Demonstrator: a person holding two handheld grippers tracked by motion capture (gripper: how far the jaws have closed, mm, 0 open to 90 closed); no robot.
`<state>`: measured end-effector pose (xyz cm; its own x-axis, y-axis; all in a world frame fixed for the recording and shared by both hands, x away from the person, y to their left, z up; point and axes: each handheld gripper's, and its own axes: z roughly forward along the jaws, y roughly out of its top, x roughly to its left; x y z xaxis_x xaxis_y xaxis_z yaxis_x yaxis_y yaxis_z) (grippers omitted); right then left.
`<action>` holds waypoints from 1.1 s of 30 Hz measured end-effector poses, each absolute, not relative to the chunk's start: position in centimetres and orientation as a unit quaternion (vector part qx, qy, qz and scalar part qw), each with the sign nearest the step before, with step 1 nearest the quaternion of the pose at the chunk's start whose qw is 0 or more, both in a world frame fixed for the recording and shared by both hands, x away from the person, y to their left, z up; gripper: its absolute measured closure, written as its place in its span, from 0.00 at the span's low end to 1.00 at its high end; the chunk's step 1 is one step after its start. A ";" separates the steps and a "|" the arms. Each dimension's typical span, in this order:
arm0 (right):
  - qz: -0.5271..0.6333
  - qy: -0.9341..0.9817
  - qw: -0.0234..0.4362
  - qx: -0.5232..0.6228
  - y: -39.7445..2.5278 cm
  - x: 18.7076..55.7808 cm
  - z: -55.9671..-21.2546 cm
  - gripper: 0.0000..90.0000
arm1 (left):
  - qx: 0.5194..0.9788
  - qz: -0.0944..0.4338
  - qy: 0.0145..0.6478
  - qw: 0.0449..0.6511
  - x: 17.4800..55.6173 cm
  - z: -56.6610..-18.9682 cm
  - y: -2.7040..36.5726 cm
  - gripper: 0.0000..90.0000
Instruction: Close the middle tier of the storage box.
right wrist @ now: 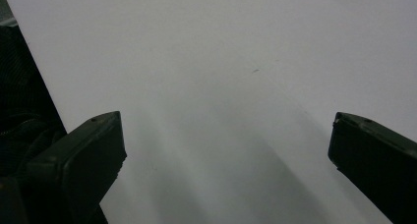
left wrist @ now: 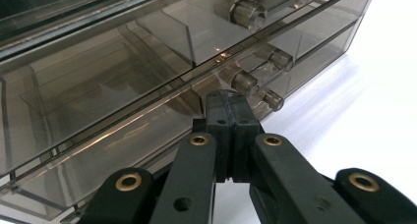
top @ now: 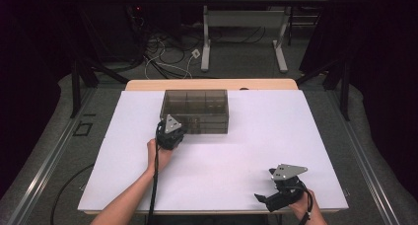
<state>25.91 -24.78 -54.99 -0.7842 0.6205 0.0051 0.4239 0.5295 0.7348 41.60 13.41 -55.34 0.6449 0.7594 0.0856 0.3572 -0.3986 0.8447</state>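
Note:
A smoked clear plastic drawer box (top: pixel 195 106) stands at the middle back of the white table (top: pixel 276 131). My left gripper (top: pixel 172 134) is at the left end of its front face. In the left gripper view its jaws are pressed together, and the left gripper (left wrist: pixel 227 100) tips sit against the box front (left wrist: pixel 113 81) just below a round drawer knob (left wrist: pixel 243 81). Nothing shows between the jaws. Near the table's front right edge my right gripper (top: pixel 268 200) is held low. In its own view the right gripper (right wrist: pixel 226 135) stands wide open over bare white surface.
More round knobs (left wrist: pixel 246 12) run along the box's drawers, whose compartments look empty. A wooden table edge (top: pixel 212 84) shows behind the white top. Cables (top: pixel 165 62) and desk legs (top: pixel 206 47) lie on the floor beyond.

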 end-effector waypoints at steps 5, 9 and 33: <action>0.379 0.865 0.127 0.304 -24.8 25.9 -55.0 0.00 | 0.802 0.240 0.347 0.423 41.7 -55.5 13.1 1.00; 0.380 0.865 0.127 0.302 -24.8 25.9 -55.0 0.00 | 0.804 0.242 0.345 0.420 41.7 -55.5 12.9 1.00; 0.382 0.864 0.128 0.301 -25.1 25.6 -54.9 0.00 | 0.819 0.236 0.335 0.401 41.6 -55.3 12.8 0.95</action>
<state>25.64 -25.09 -54.85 -0.7864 0.6176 0.0080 0.4213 0.5269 0.7382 41.63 12.82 -55.28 0.6640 0.7383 0.1183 0.3592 -0.4537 0.8155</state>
